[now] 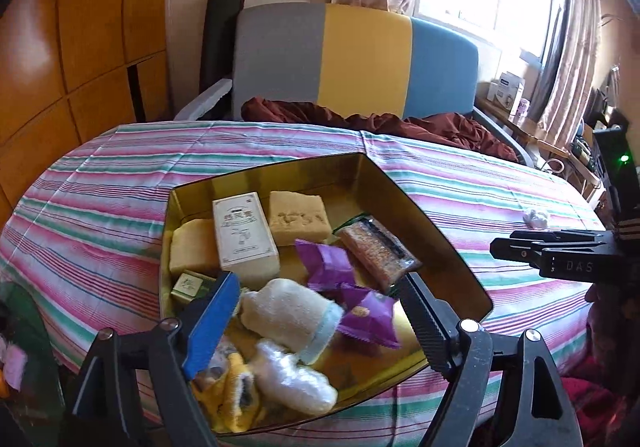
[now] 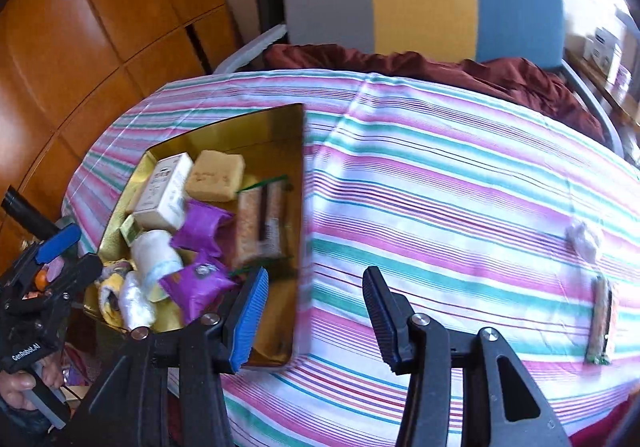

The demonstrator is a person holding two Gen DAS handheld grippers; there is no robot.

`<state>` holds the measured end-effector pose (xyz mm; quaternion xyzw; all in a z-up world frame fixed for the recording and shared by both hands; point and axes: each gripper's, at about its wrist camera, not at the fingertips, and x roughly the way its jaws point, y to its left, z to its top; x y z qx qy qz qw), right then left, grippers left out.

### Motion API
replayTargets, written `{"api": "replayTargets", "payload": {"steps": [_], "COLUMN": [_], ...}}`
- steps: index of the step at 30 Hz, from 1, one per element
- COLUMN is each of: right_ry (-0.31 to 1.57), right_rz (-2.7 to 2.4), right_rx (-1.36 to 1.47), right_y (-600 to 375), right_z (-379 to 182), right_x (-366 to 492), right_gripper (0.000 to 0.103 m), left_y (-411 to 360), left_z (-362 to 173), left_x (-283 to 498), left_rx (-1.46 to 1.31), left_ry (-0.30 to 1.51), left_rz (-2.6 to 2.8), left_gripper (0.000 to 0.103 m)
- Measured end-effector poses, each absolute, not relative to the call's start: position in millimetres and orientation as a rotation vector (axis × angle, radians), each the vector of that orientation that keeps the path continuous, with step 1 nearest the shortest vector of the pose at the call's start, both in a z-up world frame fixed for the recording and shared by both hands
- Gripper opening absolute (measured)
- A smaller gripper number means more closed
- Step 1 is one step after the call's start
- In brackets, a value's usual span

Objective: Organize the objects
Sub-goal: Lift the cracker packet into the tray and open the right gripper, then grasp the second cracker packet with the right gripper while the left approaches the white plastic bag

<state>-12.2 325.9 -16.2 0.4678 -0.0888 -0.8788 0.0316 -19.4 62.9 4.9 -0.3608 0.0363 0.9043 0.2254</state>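
Note:
A gold tin (image 1: 400,183) on the striped tablecloth holds a white box (image 1: 244,235), yellow sponges (image 1: 298,217), purple packets (image 1: 326,263), a granola bar (image 1: 378,247), a rolled towel (image 1: 292,313) and a white plastic bundle (image 1: 292,377). My left gripper (image 1: 320,323) is open just above the towel, with nothing pressed between its pads. In the right wrist view, my right gripper (image 2: 316,317) hangs open and empty over the cloth beside the tin (image 2: 224,127). Another granola bar (image 2: 600,323) and a white crumpled wad (image 2: 584,239) lie on the cloth to the right.
A grey, yellow and blue chair (image 1: 360,55) with a dark red cloth (image 1: 400,119) stands behind the table. Wooden cabinets (image 1: 80,47) fill the left. A cluttered shelf (image 1: 508,91) sits by the window. A hand (image 2: 20,387) holds the left gripper (image 2: 72,259).

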Motion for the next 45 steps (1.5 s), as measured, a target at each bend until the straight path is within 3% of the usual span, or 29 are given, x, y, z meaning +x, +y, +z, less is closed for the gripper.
{"api": "replayTargets", "payload": {"steps": [21,27,34,45], "right_ry": [-0.728,-0.954,-1.376,-1.487], "right_rz": [-3.026,-3.146,-3.096,-3.021], "right_rx": [1.541,1.512,1.406,1.531], "right_y": [517.5,579.0,620.5,629.7], "right_z": [-11.7,-24.5,-42.7,-60.6], "right_x": [30.5,47.0,70.4,71.8], "right_gripper": [0.05,0.05,0.05,0.051], "left_y": [166.3,192.0,225.7,281.1], "left_z": [13.4,13.1,7.3,-6.7], "left_x": [-3.9,-1.0,-1.4,-1.8], "left_rx": [-0.913,-0.902,-0.912,-0.978], "left_ry": [0.298,0.351,0.387,0.383], "left_rz": [2.316,2.279,2.222,2.097], "left_gripper": [0.085,0.085,0.086,0.086]}}
